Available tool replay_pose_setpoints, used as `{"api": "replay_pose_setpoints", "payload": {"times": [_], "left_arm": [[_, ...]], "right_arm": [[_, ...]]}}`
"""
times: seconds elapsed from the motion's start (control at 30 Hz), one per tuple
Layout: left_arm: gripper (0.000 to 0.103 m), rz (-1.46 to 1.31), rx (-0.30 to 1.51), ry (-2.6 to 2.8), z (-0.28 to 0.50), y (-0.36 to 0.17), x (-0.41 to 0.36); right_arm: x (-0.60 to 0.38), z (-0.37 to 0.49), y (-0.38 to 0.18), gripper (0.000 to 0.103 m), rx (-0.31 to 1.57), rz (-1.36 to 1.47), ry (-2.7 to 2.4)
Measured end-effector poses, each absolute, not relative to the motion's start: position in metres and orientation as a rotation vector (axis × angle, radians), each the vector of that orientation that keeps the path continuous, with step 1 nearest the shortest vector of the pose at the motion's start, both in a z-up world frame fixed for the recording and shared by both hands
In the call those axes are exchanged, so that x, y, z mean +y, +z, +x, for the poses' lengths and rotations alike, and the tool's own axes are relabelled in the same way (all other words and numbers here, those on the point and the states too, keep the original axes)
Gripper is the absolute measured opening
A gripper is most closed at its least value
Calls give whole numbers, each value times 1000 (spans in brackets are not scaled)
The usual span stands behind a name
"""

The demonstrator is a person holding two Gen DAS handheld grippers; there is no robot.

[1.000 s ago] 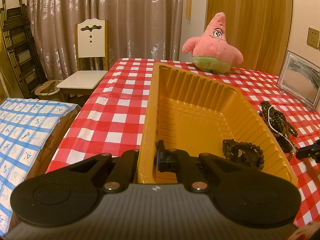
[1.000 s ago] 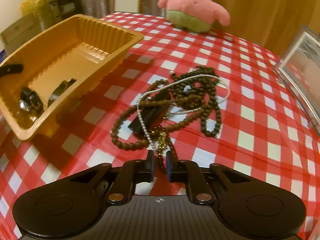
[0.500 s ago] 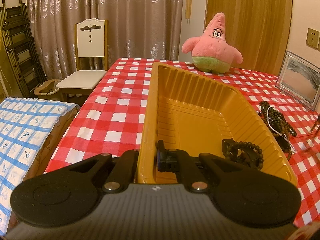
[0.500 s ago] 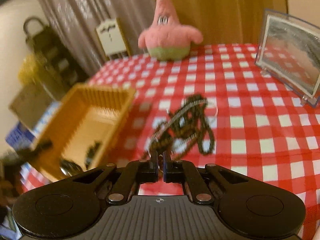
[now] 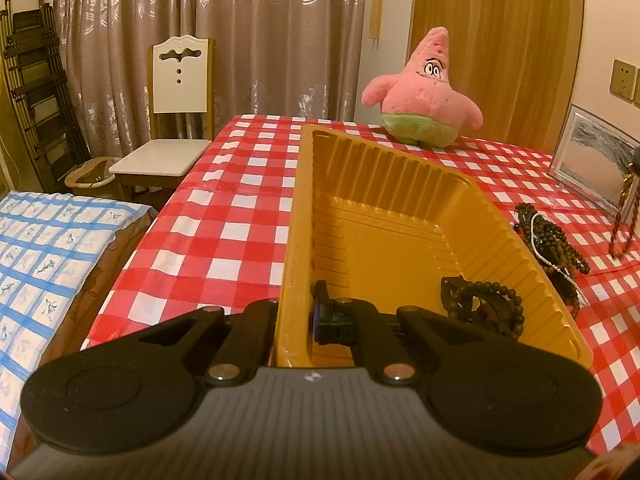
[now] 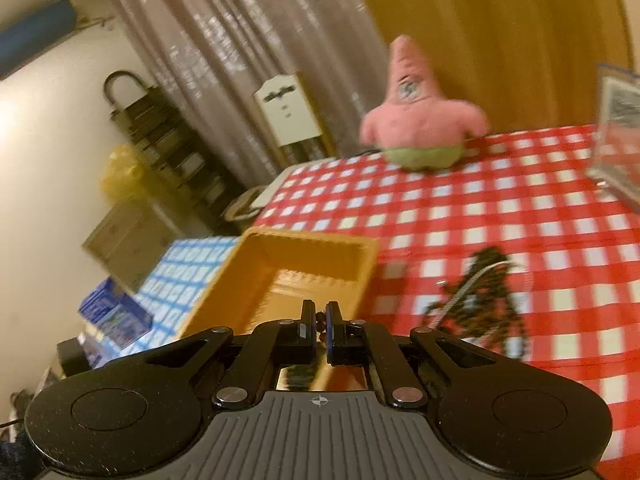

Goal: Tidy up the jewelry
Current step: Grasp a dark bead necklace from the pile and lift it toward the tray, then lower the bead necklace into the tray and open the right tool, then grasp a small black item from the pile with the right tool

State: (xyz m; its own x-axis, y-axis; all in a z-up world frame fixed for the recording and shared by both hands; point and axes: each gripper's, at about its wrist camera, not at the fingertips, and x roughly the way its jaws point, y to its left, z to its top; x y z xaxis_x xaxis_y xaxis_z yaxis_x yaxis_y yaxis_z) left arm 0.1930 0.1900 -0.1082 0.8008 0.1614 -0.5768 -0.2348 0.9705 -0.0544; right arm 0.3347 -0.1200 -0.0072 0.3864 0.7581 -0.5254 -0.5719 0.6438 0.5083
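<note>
In the left wrist view we see the left gripper [image 5: 295, 316] pinching the near wall of the ribbed yellow plastic tray [image 5: 384, 236], one finger outside the wall and one inside, clamped just as it was a second ago, with the tray unmoved on the red-and-white checked tablecloth [image 5: 232, 216]. Inside the tray, at about four o'clock of its floor, lies one dark beaded bracelet [image 5: 486, 304] tangled around a dark ring-like piece; the remaining floor is bare. Outside, at three o'clock of the tray, one heap of dark bead strands with a white pearl-like string [image 5: 554, 240] lies on the cloth, and at the far right edge a dark red beaded strand [image 5: 622, 228] now hangs in the air, where earlier the right gripper's dark tip sat low at the edge of the view. One pink star-shaped plush toy [image 5: 422, 98] stands at twelve o'clock. In the blurred right wrist view, the right gripper [image 6: 318, 326] has its fingers nearly together on a few small dark beads, and it has risen: a second ago it was down at the heap [image 6: 480, 300], which now lies below at two o'clock, with the tray [image 6: 296, 268] directly ahead at twelve o'clock.
</note>
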Motion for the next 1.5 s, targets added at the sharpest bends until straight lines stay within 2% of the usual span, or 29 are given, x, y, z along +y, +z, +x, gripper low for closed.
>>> {"api": "replay_pose_setpoints", "payload": {"times": [0.57,0.83,0.93,1.0,1.07,1.13,1.5], "left_arm": [[2,-144,606,209,192,-109,192],[2,-146,608,208,193,-109,193],[2,-146,610,207,194,-110,194],[2,-147,609,208,193,-110,194],[2,-148,610,209,194,-110,194],[2,-148,610,209,194,-109,195],[3,-139,608,206,194,-110,197]], "right_arm": [[-13,329,-56,4,938,185,998],[2,332,-53,5,892,192,983],[-1,333,-46,9,862,195,971],[-6,332,-41,17,848,191,959],[-14,332,-39,32,838,195,934],[-24,331,-39,38,835,203,906],[-103,318,-75,42,923,97,621]]}}
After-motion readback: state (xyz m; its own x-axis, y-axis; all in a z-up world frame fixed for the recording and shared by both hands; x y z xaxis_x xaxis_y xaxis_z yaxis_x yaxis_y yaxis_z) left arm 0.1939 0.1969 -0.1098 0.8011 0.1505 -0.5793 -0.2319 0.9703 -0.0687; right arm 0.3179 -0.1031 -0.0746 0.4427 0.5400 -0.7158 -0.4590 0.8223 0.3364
